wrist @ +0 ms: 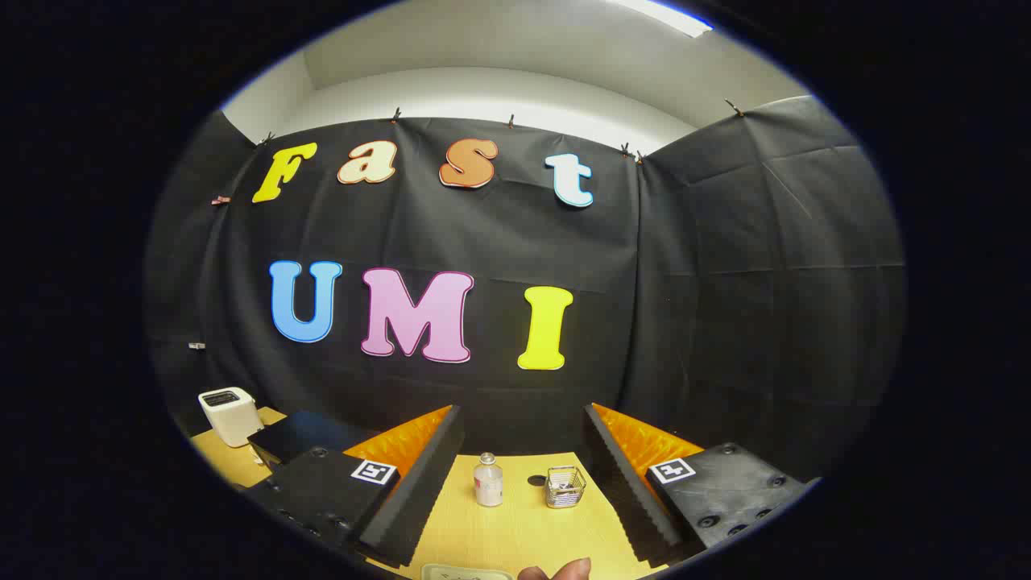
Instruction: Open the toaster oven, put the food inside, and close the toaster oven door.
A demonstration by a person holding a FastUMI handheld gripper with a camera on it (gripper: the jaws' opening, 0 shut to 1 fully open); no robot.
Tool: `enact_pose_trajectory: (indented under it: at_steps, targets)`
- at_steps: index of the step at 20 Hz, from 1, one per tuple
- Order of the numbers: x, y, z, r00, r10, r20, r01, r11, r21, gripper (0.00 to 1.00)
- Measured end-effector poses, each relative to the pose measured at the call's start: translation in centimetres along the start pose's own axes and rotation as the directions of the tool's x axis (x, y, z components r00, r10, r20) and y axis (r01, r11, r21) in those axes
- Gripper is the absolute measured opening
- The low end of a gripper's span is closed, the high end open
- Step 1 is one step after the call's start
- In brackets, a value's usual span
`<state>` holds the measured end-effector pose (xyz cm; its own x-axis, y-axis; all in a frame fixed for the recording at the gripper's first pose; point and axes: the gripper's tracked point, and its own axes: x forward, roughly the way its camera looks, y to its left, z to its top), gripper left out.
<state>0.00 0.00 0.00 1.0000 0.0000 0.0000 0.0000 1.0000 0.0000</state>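
Black cloth walls enclose a pale wooden desk [515, 528]. Black-and-orange tongs [522, 483] stand spread wide, gripping nothing. Between and just beyond the fingers stand a small clear bottle [488, 479] and a small wire basket [565, 487]. White boxy toaster oven [230, 415] sits well apart, beyond the left finger. A fingertip [557, 570] shows nearest the camera.

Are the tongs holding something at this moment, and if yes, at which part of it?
Nothing is held. The tongs are open, their fingers wide apart. A small bottle and a little wire basket stand on the table beyond them, untouched.
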Motion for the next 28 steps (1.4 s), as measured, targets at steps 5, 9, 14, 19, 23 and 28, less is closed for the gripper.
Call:
enact_pose_trajectory:
  at_steps: [5, 9, 14, 19, 23, 28]
  targets:
    - [-0.4, -0.5, -0.1, 1.000, -0.006, -0.006, 0.006, 1.000, 0.010, 0.98]
    - [-0.8, -0.6, -0.1, 1.000, -0.009, -0.006, 0.009, 1.000, 0.009, 0.98]
    - [-1.0, -0.5, -0.3, 1.000, -0.008, -0.012, 0.008, 1.000, 0.019, 0.98]
    - [-1.3, -0.4, -0.3, 1.000, -0.004, -0.009, 0.004, 1.000, 0.005, 0.98]
    - [-1.5, 0.1, -0.2, 1.000, 0.006, -0.008, -0.006, 1.000, 0.015, 0.98]
    - [-1.7, 1.1, -0.1, 1.000, 0.026, -0.013, -0.025, 0.999, 0.022, 0.98]
